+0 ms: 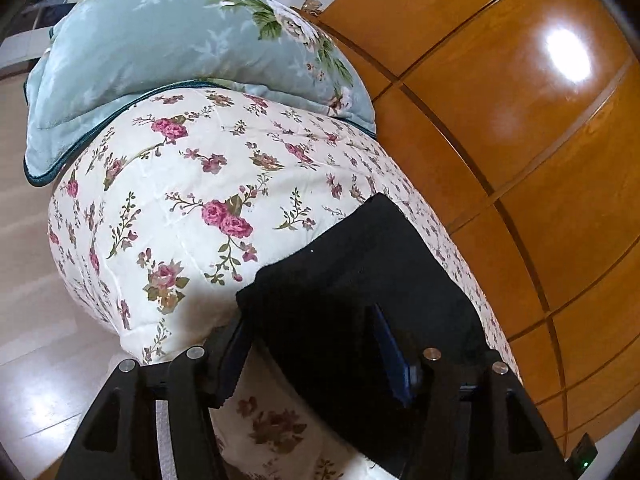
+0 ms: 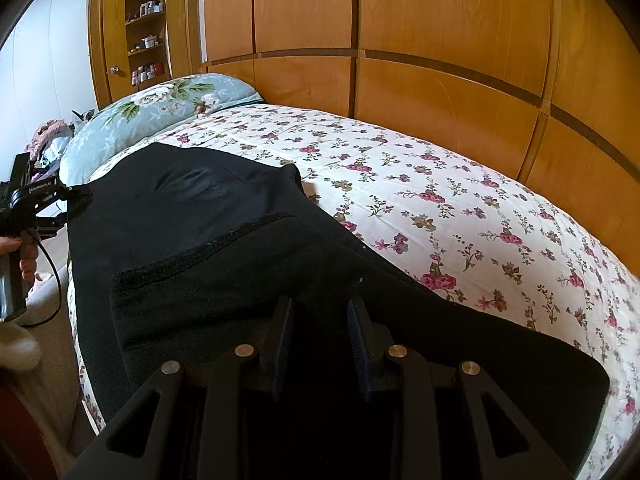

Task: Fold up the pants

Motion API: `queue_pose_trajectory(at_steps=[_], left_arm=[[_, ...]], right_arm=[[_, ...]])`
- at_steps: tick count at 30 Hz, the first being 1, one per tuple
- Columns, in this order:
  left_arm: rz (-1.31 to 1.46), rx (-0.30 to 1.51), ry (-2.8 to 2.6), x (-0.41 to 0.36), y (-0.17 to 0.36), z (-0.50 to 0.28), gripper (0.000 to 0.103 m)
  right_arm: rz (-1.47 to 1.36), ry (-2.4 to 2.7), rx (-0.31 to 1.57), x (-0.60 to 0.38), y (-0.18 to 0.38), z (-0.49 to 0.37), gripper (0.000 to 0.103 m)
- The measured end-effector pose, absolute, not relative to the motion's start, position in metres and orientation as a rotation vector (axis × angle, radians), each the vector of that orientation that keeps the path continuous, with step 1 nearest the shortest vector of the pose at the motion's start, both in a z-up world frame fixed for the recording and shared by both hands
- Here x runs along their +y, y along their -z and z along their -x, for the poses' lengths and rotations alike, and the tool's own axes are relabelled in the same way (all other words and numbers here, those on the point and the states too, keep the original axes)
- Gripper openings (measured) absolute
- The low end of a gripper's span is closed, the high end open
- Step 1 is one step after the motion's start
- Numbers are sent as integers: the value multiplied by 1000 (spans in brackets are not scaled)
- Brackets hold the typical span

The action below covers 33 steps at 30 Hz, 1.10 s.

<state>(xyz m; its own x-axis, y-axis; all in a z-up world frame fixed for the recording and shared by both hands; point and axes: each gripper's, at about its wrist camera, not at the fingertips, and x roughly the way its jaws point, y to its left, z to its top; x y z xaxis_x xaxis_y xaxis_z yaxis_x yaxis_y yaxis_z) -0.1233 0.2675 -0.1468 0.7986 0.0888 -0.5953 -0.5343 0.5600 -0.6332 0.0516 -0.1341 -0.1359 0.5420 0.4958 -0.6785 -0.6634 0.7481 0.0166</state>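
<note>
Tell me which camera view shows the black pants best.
The right wrist view: the black fabric pants spread across the floral quilt, a seam visible. The left wrist view shows only one end between its tongs.

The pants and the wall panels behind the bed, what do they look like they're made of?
The pants look like soft matte black knit, perhaps fleece: no shine, a fuzzy seam edge. The wall panels look like varnished orange-brown wood or veneer: faint grain, and a bright lamp glare in the left wrist view.
</note>
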Motion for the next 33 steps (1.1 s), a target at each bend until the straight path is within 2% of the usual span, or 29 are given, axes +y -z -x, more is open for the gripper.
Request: queue_pose_trajectory(at_steps=[1, 2, 4, 12, 19, 33], left_arm=[[899, 558, -400, 267, 145, 121, 37], [886, 573, -404, 267, 146, 118, 33], [883, 571, -367, 265, 141, 112, 16], [800, 471, -249, 244, 92, 99, 13], [661, 385, -8, 186, 28, 76, 13], [500, 452, 443, 61, -7, 44, 13]], right_arm=[[255, -697, 718, -134, 136, -52, 30], [255, -697, 718, -134, 136, -52, 30], [255, -698, 718, -134, 136, -52, 30], [253, -695, 718, -134, 136, -51, 30], [256, -692, 714, -134, 135, -51, 30], [215, -702, 739, -137, 134, -54, 30]])
